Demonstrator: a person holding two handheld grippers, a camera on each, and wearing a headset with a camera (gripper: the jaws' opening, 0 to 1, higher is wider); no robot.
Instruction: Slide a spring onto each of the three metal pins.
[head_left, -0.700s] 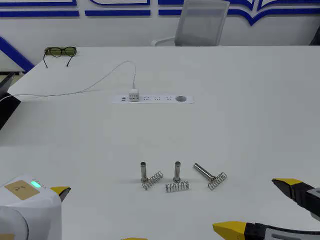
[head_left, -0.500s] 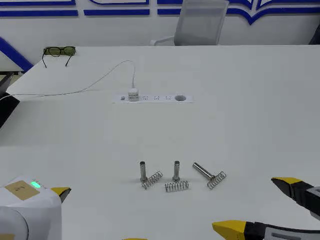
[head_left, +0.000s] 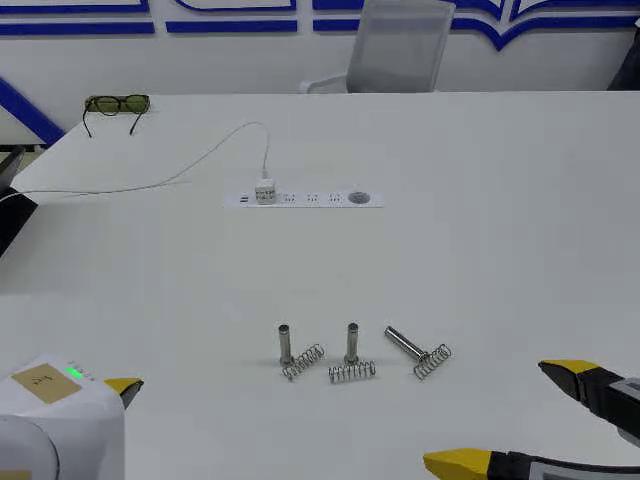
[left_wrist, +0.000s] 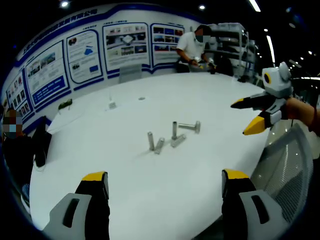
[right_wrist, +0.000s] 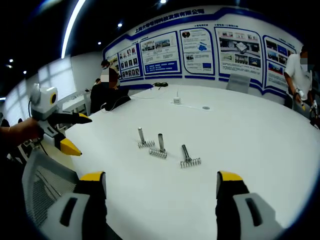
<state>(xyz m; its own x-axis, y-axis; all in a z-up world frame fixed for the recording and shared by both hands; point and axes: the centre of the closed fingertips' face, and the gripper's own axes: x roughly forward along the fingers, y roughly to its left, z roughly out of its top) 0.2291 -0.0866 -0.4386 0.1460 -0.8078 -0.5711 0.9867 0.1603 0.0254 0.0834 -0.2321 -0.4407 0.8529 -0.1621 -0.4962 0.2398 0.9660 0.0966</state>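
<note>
In the head view, three pins (head_left: 352, 341) and three springs (head_left: 352, 371) sit on the white table (head_left: 480, 200), at 6 o'clock from the middle of the picture. Two of the pins stand up. The one on the right lies flat, with its top pointing to 10 o'clock. One spring lies just beside each pin: at 4 o'clock from the first, at 6 o'clock from the second, and at the 4 o'clock end of the flat one. No spring is on a pin yet. The right tongs (head_left: 483, 412) are at 5 o'clock, with jaws wide apart and nothing in them. In the left gripper view, the left tongs (left_wrist: 165, 176) are at 6 o'clock, wide apart and empty. The pins sit near the middle, well away from them, and the right tongs show at 3 o'clock. In the right gripper view, that gripper's own jaws rise at 6 o'clock, wide apart. The pins and springs sit near the middle, and the left tongs show at 9 o'clock, apart too. The job looks like it is just starting. A good way would be to pinch one spring softly across its side, so it does not squash or jump away. Then hold its open end right over a standing pin and let it slide straight down. The flat pin will likely need the other tongs to hold it steady.
</note>
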